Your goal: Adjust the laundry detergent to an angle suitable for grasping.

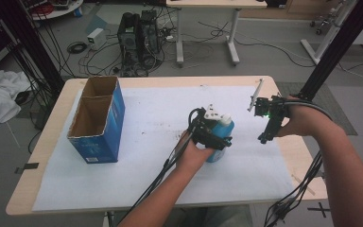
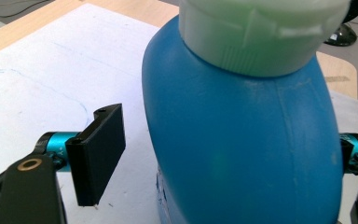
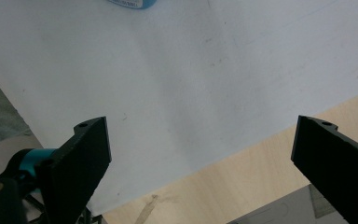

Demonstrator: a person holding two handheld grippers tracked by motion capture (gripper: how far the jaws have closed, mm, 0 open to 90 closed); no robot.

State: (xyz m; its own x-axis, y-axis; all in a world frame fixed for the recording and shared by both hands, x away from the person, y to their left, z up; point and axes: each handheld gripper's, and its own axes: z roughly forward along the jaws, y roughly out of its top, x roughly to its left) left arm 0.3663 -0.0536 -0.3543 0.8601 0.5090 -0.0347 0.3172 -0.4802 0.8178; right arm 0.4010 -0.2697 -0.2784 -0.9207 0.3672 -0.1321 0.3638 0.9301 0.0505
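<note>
Table (image 1: 283, 156) with a white sheet (image 1: 137, 179) over most of its top carries everything here. At the left part of the sheet stands an open blue cardboard box (image 1: 97, 120), well apart from the work.

Near the middle of the sheet, a little toward the right, stands the blue bottle (image 1: 220, 135), upright, with a pale cap (image 2: 261, 35) on its top. The left gripper (image 1: 210, 130) is placed around the bottle from the person's side. In the left gripper view the wide blue body sits between the jaws; one pad (image 2: 98, 154) is visibly apart from the plastic, with sheet showing in the gap, and the other side is hidden behind the bottle. So I judge that the jaws are not pressing on the bottle yet.

The right gripper (image 1: 264, 123) hangs over the right edge of the sheet, near the bottle but not touching it. Its jaws stand wide apart with nothing between them.

About handling, I think the bottle is of smooth, stiff plastic with a rounded shoulder, so the pads can slide upward if they take it too high. How full it is cannot be seen, so its weight is uncertain. The best place for holding seems the widest part of the body, below the shoulder, with the pads flat on both sides.
</note>
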